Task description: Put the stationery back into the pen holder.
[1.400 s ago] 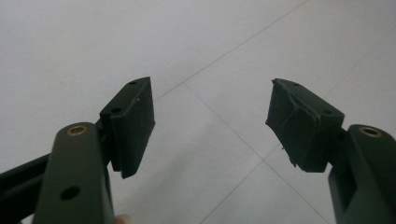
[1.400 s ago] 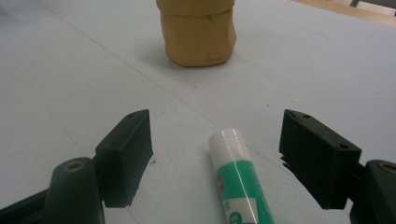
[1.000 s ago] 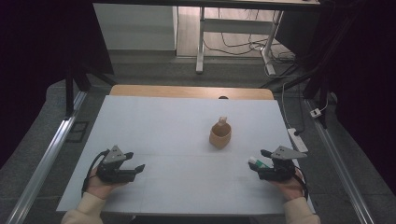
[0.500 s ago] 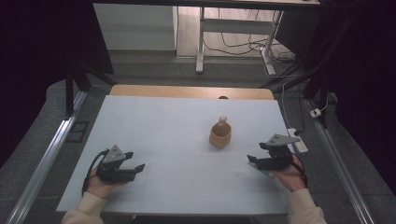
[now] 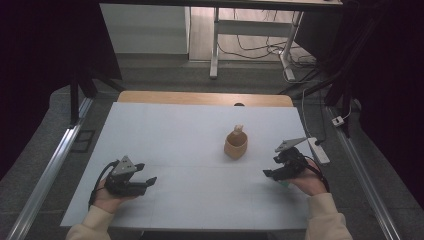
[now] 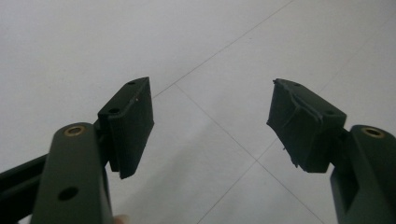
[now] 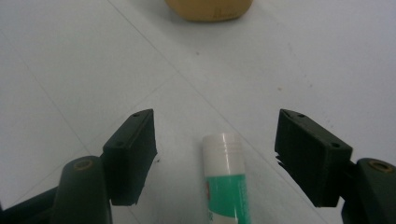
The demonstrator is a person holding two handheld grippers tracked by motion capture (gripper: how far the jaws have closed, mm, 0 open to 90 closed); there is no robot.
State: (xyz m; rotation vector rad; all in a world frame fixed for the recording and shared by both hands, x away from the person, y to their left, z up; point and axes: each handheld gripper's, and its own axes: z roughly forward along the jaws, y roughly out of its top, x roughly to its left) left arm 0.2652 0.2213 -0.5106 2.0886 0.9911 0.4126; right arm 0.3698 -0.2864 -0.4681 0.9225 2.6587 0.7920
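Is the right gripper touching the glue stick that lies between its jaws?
Apart. In the right gripper view, the glue stick lies on the table between the right gripper's jaws, with bare table showing on both sides of it. The jaws have just been closing.

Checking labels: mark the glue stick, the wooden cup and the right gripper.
glue stick (image 7: 226, 182), right gripper view, on its green label.
wooden cup (image 5: 235, 145), high view, on its side wall.
right gripper (image 7: 215, 154), right gripper view, midway between the open fingertips.
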